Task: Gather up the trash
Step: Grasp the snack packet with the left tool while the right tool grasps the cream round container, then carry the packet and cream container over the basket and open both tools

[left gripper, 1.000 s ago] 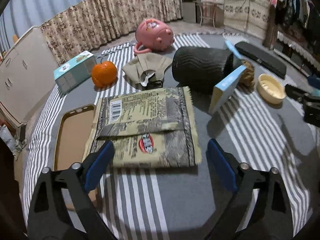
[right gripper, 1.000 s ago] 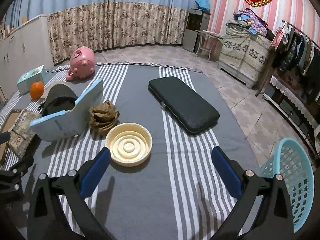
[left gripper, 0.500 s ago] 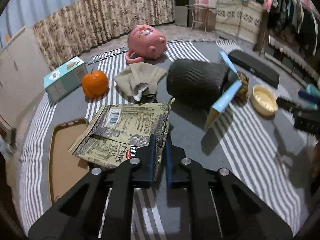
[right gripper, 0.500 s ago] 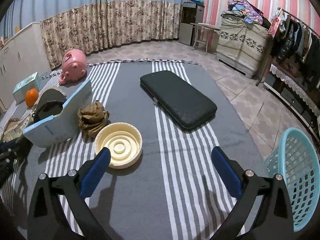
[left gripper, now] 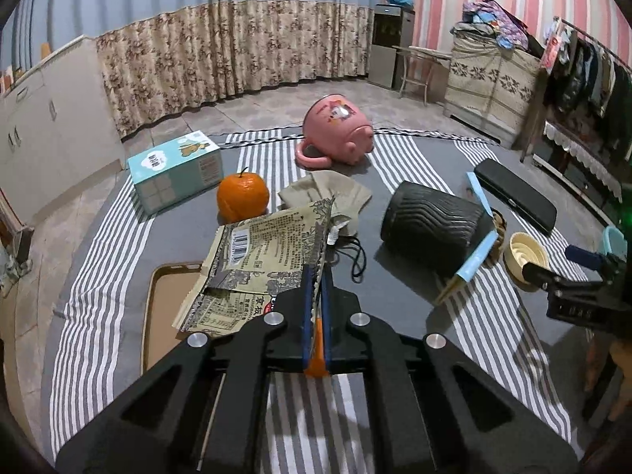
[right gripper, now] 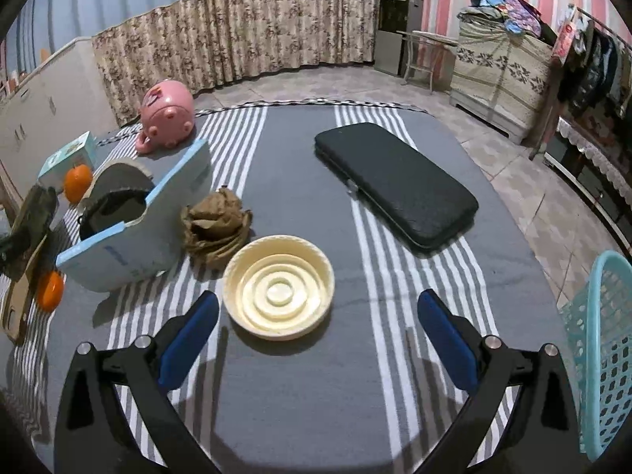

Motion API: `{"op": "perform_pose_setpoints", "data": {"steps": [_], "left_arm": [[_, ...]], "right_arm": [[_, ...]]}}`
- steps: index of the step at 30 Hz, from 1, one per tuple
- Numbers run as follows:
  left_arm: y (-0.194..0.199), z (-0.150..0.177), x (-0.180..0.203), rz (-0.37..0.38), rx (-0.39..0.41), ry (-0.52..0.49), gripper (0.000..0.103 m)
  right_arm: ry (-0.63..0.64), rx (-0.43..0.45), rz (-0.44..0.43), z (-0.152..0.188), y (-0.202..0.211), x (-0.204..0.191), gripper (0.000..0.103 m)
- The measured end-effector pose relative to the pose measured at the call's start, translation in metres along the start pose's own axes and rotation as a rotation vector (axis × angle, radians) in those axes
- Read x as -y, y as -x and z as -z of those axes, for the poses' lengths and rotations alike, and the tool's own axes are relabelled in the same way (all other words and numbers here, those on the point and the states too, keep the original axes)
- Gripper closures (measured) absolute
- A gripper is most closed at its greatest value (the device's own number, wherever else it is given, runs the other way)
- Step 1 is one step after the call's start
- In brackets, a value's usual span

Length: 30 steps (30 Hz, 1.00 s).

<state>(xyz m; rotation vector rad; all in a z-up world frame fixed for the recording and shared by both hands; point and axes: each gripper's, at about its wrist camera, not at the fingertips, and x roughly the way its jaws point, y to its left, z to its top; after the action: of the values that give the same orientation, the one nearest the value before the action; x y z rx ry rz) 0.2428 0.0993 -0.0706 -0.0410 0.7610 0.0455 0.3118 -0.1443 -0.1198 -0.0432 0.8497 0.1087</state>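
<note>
Left wrist view shows our left gripper [left gripper: 315, 276] with its blue pads pressed together on the right edge of the empty snack wrapper [left gripper: 272, 252], which hangs lifted above the striped grey cloth [left gripper: 414, 316] and partly over the tan phone case [left gripper: 166, 296]. The wrapper stands tilted on edge, its long axis running from the pinch up and away toward the mandarin [left gripper: 242, 196], the barcode end pointing left. We hold only a thin strip of foil, so we judge it could slip out or tear if we swing quickly toward the turquoise basket [right gripper: 604, 347] at the table's right side. The limp free end could also brush the mask [left gripper: 328, 197] or the phone case and drag them along. In the right wrist view our right gripper [right gripper: 316, 328] has its fingers spread wide with nothing between them, hovering just short of the cream plastic lid [right gripper: 278, 292], with the crumpled brown paper [right gripper: 215, 229] beside it. With both hands heading for one basket, we think they could collide.
</note>
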Motion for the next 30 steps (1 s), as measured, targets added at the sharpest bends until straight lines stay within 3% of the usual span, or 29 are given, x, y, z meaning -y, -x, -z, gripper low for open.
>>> {"op": "perform_pose_setpoints", "data": {"steps": [4, 5, 6, 9, 16, 21, 26, 30], "left_arm": [[-0.002, -0.002, 0.000, -0.008, 0.006, -0.005, 0.101], [-0.001, -0.003, 0.001, -0.007, 0.008, -0.002, 0.101], [-0.002, -0.003, 0.000, -0.005, 0.009, 0.002, 0.101], [-0.001, -0.005, 0.002, -0.008, 0.013, 0.008, 0.101], [0.012, -0.007, 0.013, -0.039, 0.034, -0.025, 0.101], [0.037, -0.016, 0.023, -0.037, 0.073, -0.048, 0.103], [0.077, -0.038, 0.057, -0.016, 0.168, -0.111, 0.103], [0.109, -0.055, 0.093, 0.030, 0.249, -0.156, 0.103]], "right_arm": [[-0.016, -0.037, -0.019, -0.002, -0.011, -0.001, 0.006], [-0.017, -0.043, -0.022, -0.002, -0.012, 0.000, 0.011], [-0.018, -0.053, -0.032, -0.002, -0.015, 0.000, 0.024], [-0.017, -0.049, -0.046, -0.002, -0.014, -0.001, 0.041], [-0.071, -0.003, -0.096, -0.002, -0.004, 0.013, 0.043], [-0.088, 0.096, -0.071, -0.004, 0.032, 0.031, 0.043], [-0.165, 0.202, -0.056, -0.004, 0.082, 0.074, 0.043], [-0.128, 0.257, 0.057, 0.004, 0.124, 0.107, 0.043]]}}
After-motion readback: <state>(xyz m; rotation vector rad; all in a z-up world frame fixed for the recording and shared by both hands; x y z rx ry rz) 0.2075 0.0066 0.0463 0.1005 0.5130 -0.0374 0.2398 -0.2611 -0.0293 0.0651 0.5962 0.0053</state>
